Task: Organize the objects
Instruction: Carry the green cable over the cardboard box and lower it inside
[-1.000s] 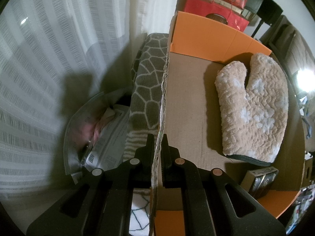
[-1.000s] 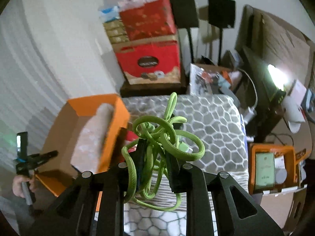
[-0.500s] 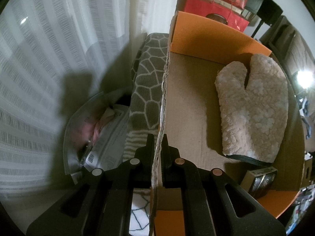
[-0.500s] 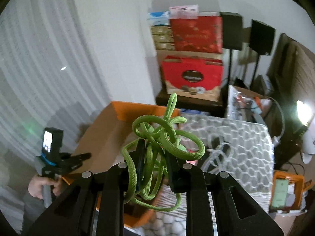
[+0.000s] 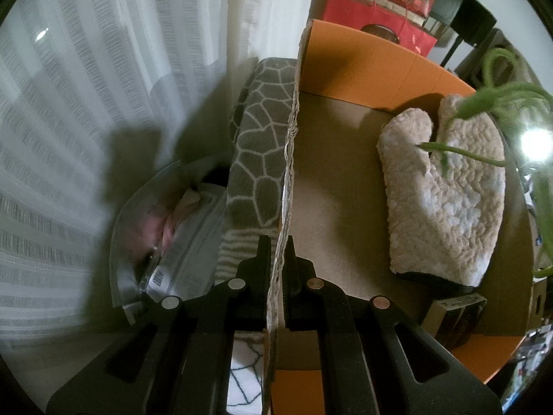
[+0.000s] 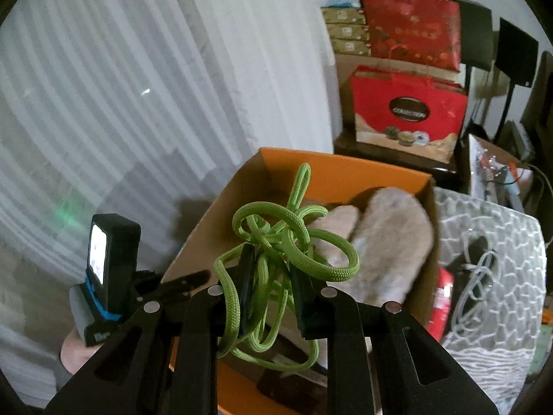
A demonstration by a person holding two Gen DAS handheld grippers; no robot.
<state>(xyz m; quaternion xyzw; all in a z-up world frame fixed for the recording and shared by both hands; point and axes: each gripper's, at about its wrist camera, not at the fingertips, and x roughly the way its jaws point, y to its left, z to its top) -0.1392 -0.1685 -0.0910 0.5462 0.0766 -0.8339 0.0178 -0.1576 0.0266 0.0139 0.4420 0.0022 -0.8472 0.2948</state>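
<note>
A tangled bright green braided cord (image 6: 276,263) is being clamped by the right gripper (image 6: 273,276) above the orange-walled cardboard box (image 5: 363,58), whose side wall is being pinched by the closed left gripper (image 5: 276,252); a fluffy beige mitt (image 5: 446,193) is lying inside.

White striped curtains (image 6: 145,79) hung behind. Red gift bags (image 6: 408,110) and stacked boxes (image 6: 345,27) stood against the wall, with two black stands (image 6: 497,52) beside them. A grey blanket with a white cell pattern (image 6: 501,242) lay nearby, a pale cable (image 6: 470,276) coiled on it.
</note>
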